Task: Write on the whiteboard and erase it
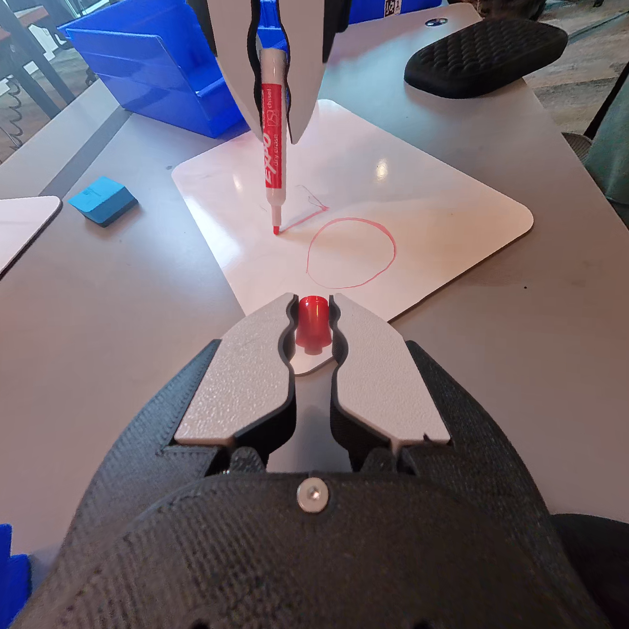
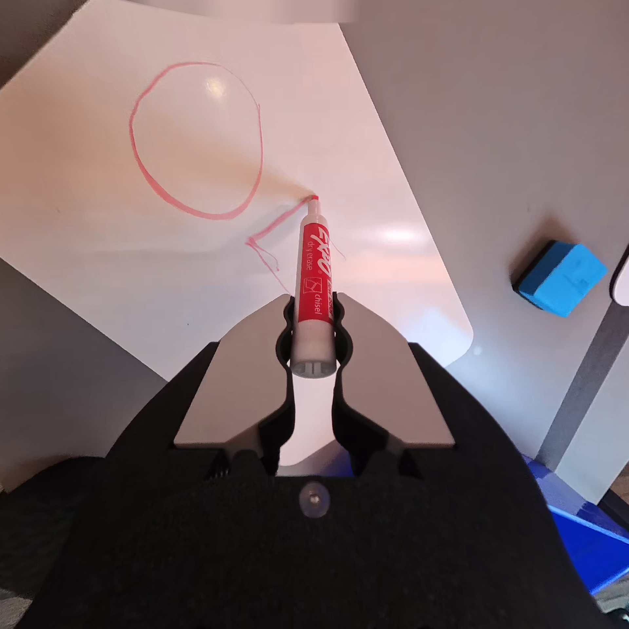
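1. The right gripper point(image 2: 313, 299) is clamped on a red marker point(image 2: 315, 272), gripping its lower barrel so the tip points away from the camera. The marker tip touches the whiteboard point(image 2: 85, 170), at the end of a short red stroke.
2. The whiteboard lies flat on a grey table point(image 2: 493, 119). A red drawn circle point(image 2: 195, 139) sits just beside the stroke, with fainter thin red lines near the marker barrel.
3. The left gripper point(image 1: 313, 299) is closed on the marker's red cap point(image 1: 313, 323), held above the near corner of the whiteboard point(image 1: 425, 211). Only the left wrist view shows this cap.
4. The left wrist view also shows the right gripper point(image 1: 277, 136) from the front, coming down from above with the marker point(image 1: 274, 153) nearly upright.
5. A blue eraser point(image 1: 102, 200) rests on the table beside the whiteboard, apart from it; both views show it.
6. Only the left wrist view shows a blue bin point(image 1: 153, 75) behind the board, a black textured pad point(image 1: 483, 58) at the far right, and the edge of a second white board point(image 1: 23, 221) at left.
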Demonstrator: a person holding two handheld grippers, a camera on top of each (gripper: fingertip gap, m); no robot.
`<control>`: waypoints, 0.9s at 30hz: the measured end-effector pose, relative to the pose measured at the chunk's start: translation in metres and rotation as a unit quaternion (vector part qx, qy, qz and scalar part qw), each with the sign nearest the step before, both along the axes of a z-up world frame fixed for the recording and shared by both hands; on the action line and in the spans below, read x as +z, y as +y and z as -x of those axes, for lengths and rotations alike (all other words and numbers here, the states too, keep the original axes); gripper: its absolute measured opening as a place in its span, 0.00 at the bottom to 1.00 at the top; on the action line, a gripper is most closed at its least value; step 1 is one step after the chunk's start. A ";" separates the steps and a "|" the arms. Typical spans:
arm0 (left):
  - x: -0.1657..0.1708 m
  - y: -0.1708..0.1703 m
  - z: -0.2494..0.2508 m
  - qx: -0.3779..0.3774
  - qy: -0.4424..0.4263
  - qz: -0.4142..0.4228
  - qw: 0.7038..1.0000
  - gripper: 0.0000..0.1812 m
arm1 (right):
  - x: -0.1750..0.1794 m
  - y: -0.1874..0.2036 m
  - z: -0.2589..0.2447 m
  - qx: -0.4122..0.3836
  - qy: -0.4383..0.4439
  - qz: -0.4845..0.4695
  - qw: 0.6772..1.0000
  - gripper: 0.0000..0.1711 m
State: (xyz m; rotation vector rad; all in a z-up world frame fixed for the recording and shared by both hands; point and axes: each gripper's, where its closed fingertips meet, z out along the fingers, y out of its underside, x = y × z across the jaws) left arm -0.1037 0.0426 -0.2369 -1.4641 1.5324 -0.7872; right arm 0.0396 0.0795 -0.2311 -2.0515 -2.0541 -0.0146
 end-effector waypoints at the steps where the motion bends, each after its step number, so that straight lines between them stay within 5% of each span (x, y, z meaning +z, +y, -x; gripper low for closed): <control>1: 0.000 0.000 0.000 0.000 0.000 -0.001 1.000 0.09 | 0.000 0.000 0.002 0.001 0.003 0.000 1.000 0.12; 15: 0.009 -0.004 -0.005 -0.001 -0.018 -0.012 1.000 0.09 | 0.034 -0.026 0.042 -0.030 0.269 0.039 0.962 0.12; 27: 0.005 -0.012 -0.010 -0.011 0.004 -0.049 0.999 0.09 | 0.026 -0.057 0.097 0.032 0.333 0.048 0.941 0.12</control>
